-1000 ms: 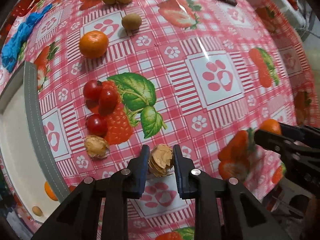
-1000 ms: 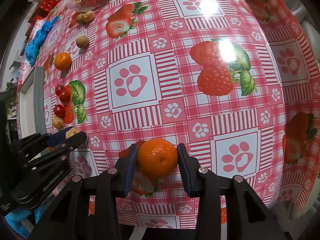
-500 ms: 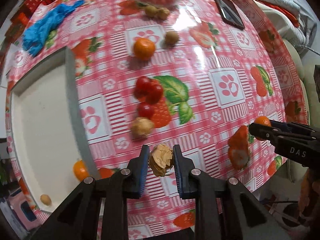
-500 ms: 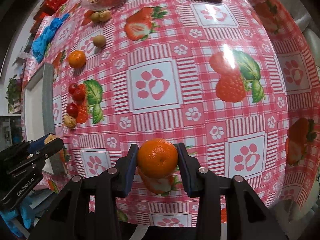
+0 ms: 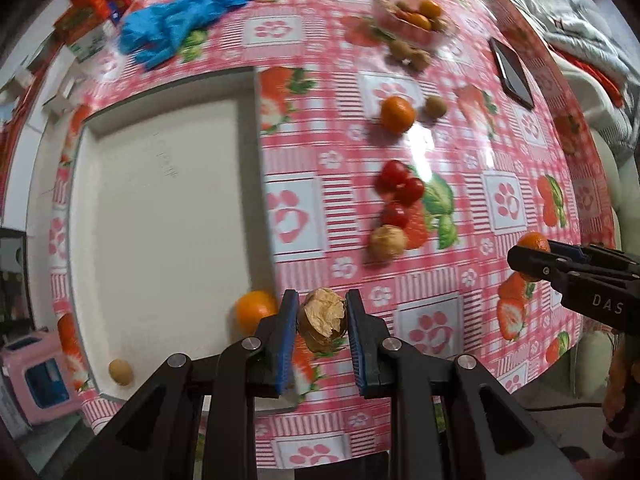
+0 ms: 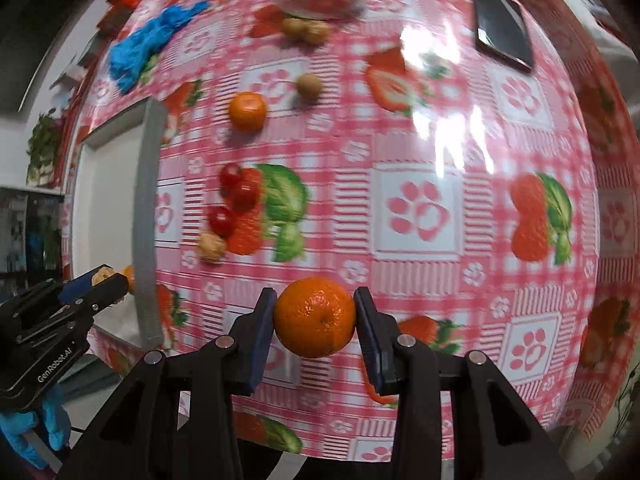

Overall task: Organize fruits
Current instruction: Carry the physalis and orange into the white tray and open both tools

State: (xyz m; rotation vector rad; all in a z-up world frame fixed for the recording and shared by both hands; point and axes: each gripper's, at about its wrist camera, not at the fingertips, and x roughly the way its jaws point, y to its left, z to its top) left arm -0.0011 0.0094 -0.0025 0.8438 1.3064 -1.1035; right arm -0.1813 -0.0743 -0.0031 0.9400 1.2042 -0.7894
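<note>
My left gripper is shut on a cracked walnut and holds it above the table, just right of the white tray. The tray holds an orange and a small brown fruit. My right gripper is shut on an orange above the table's near side. On the cloth lie an orange, three cherry tomatoes, a walnut and a small brown fruit.
A clear bowl of mixed fruit stands at the far side with two more nuts before it. A phone lies at the far right, a blue glove at the far left.
Both grippers have risen and swung left with their loads. The tray now fills the left of the left wrist view, and the walnut hangs beside its right rim.
</note>
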